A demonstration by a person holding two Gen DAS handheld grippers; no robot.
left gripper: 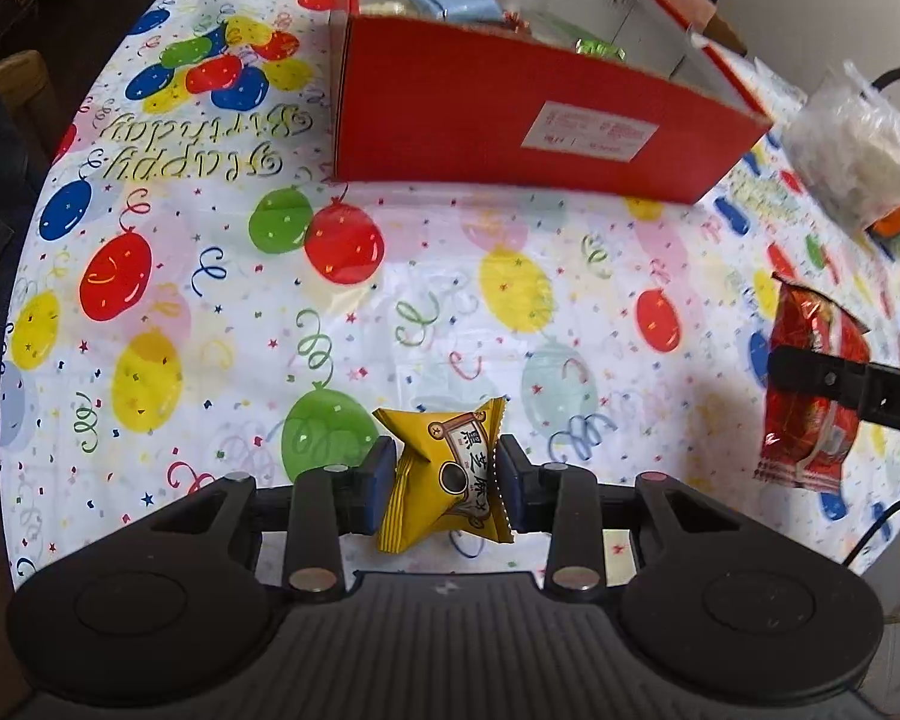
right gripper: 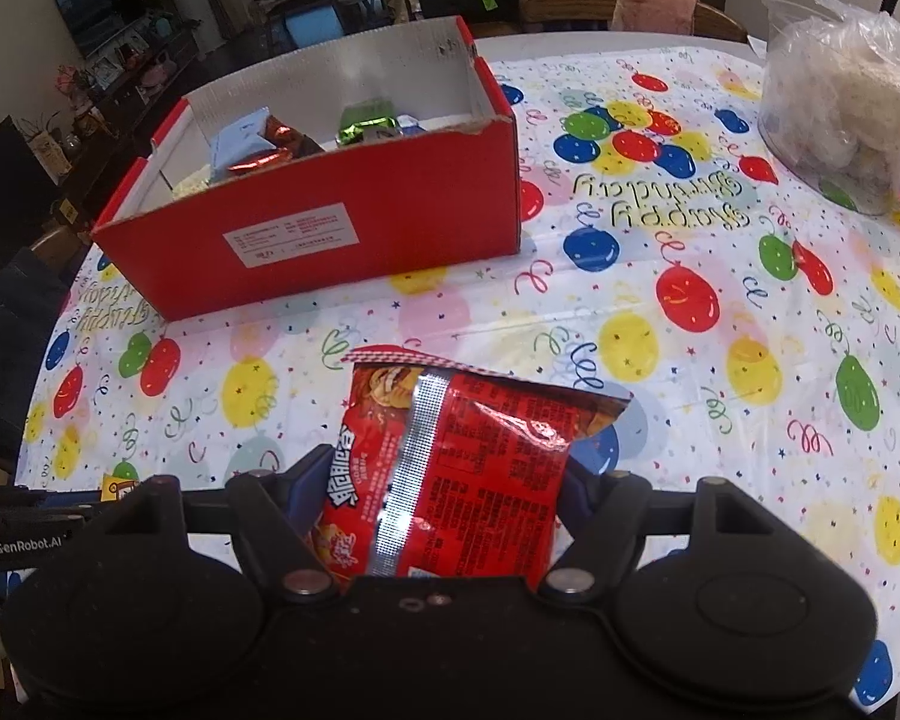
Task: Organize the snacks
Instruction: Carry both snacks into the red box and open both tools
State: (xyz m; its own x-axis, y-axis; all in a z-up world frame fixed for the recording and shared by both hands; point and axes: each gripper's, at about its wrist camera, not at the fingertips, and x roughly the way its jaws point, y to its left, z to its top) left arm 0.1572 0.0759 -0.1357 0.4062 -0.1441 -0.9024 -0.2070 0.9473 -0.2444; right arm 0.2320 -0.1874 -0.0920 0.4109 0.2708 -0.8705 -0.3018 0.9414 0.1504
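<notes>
Surface (right gripper: 720, 192) carries a balloon-print birthday cloth; red cardboard box (right gripper: 330, 240) sits open-topped on it, ahead of both tools, already holding a few packets (pale blue, green foil, copper foil). Key relation: box lies forward and up-frame from each tool, its long side wall facing them, so both loads have to clear that near wall before dropping in. Right tool (right gripper: 444, 480) is clamped across the red chip bag (right gripper: 468, 450), pads on its two side edges, bag's long axis running forward along the fingers toward the box; box sits forward-left of it. Left tool (left gripper: 447, 483) is narrow, pinching the small yellow sesame snack packet (left gripper: 444, 474), which is crumpled between the pads and looks off the cloth; box is forward, slightly right. Judging by apparent size, neither hand is clearly nearer. Clear bag of white snacks (right gripper: 846, 102) stands well apart at right, untouched.
</notes>
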